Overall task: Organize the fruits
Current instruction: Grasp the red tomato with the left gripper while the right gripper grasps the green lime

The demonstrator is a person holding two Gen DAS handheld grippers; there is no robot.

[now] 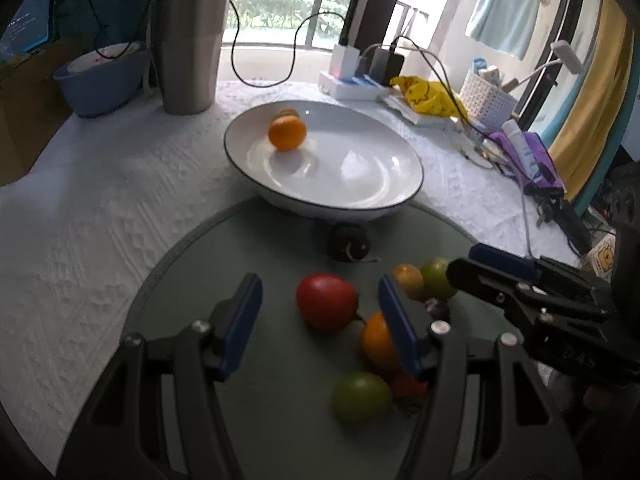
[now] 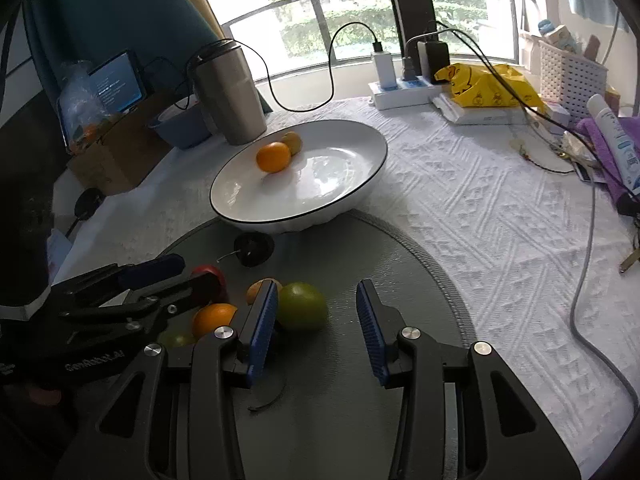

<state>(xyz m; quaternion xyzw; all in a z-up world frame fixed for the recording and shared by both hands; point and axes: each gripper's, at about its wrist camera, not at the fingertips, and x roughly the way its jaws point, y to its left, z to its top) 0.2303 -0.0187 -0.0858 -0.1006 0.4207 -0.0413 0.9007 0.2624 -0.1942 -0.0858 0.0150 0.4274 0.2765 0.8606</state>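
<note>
Left tool (image 1: 320,316): jaws apart, holding nothing; the red fruit (image 1: 326,301) lies on the mat (image 1: 240,248) between its fingers, untouched.
Right tool (image 2: 317,330): jaws partly open and empty; a green fruit (image 2: 302,306) sits just beside its left finger.
Bowl (image 1: 256,132): white, dark-rimmed, on the tabletop at the mat's far edge, with an orange (image 1: 287,132) inside.
Only the right view shows clearly: a second, yellowish fruit (image 2: 293,142) behind the orange, and a curved stem scrap (image 2: 269,400) on the mat.
Only the left view shows: another green fruit (image 1: 361,396) nearest the camera, with a red piece (image 1: 408,386) beside it.
Both views: a dark round fruit (image 1: 347,243) near the bowl's foot.
Steel cup (image 1: 188,48): upright behind the bowl.
</note>
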